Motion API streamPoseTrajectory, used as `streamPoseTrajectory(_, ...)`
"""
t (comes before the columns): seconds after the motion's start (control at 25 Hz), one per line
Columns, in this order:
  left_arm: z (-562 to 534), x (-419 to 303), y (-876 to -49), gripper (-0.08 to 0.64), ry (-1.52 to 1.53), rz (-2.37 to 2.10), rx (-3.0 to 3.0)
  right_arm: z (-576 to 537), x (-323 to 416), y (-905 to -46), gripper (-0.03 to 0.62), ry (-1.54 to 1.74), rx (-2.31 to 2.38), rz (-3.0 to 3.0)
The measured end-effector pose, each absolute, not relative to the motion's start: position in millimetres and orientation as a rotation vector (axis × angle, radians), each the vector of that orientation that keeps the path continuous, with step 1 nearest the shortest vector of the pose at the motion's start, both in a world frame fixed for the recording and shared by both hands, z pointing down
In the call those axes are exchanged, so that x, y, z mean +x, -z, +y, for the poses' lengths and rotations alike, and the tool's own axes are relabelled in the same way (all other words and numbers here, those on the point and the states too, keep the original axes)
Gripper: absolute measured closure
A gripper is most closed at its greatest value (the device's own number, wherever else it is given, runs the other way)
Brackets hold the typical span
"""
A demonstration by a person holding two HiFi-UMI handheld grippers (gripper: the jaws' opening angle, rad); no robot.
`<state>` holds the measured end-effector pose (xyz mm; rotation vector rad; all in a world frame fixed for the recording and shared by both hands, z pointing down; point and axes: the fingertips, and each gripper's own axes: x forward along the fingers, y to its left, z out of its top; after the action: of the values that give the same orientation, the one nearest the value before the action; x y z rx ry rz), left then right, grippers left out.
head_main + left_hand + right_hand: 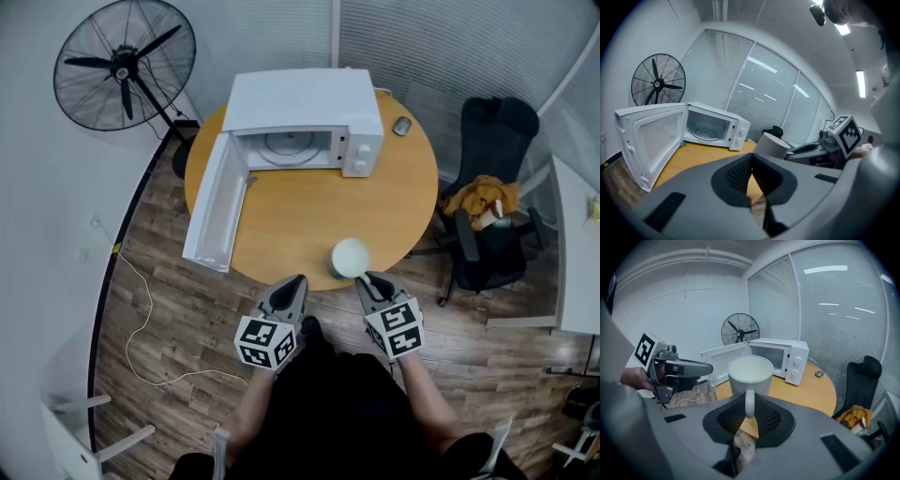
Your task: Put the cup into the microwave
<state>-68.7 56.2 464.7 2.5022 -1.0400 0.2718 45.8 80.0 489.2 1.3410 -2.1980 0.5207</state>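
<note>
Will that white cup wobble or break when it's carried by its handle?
The cup looks like thick, stiff ceramic, so it is probably solid and fairly heavy, and breakable if dropped. The right tongs pinch only its thin handle, so it might swing or tip a bit.

Left gripper [296, 281]: jaws closed together, empty. Right gripper [367, 279]: jaws clamped on the handle of the cup [350, 257] (held upright). Both side by side at the near edge of the table [291, 216].
</note>
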Motion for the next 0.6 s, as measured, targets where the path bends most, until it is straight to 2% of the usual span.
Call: streamPoseTrajectory(0.6,24.5,-91.9,-479.7,0.565,-0.272,-1.006,2.478,50.8,20.3,-498.6,0.535,-0.557,1.337,-2.165)
